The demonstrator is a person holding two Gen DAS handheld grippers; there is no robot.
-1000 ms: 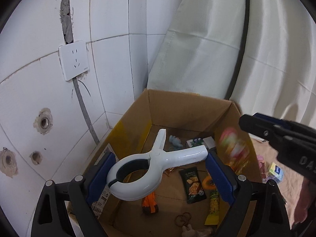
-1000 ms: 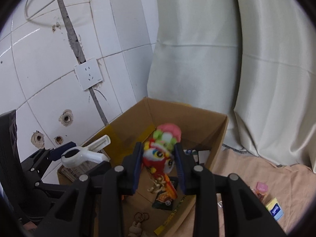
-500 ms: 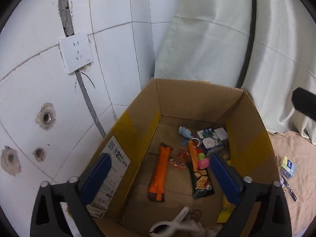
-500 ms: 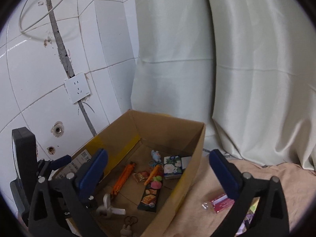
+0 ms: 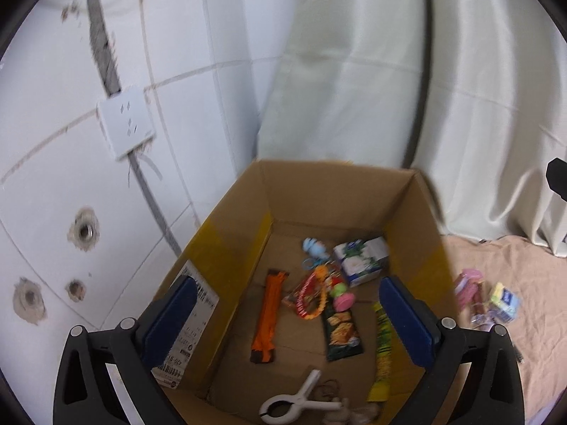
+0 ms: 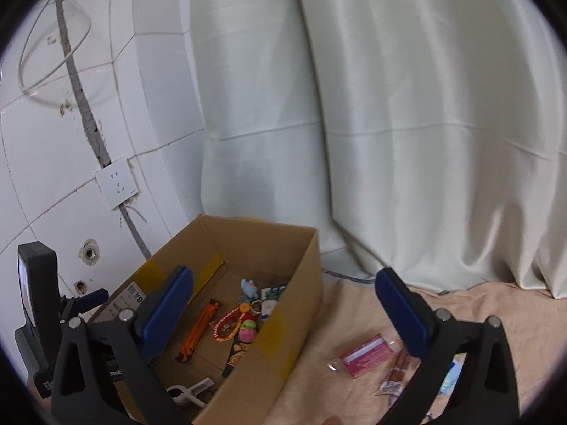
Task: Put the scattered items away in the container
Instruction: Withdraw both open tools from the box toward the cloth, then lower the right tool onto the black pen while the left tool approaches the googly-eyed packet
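The open cardboard box (image 5: 414, 219) (image 6: 301, 304) stands against the tiled wall. Inside lie the white clamp (image 5: 301, 402) (image 6: 189, 391), the colourful plush toy (image 5: 331, 292) (image 6: 244, 327), an orange strap (image 5: 267, 317), a dark snack packet (image 5: 342, 333) and a white-green box (image 5: 361, 260). My left gripper (image 5: 290, 318) is open and empty above the box. My right gripper (image 6: 283, 315) is open and empty, over the box's right wall. A pink packet (image 6: 365, 354), a sausage stick (image 6: 398, 372) and a yellow-blue pack (image 5: 505, 301) lie on the cloth right of the box.
White tiled wall with a socket (image 5: 125, 129) (image 6: 115, 184) rises on the left. Pale curtains (image 6: 389, 124) hang behind. The floor is covered by a tan cloth (image 6: 354, 311). The left gripper's body (image 6: 35, 304) shows at the right wrist view's left edge.
Both grippers opened: the clamp dropped from the left and the plush toy from the right into the box. Both grippers then pulled up and back, the right swinging rightward.
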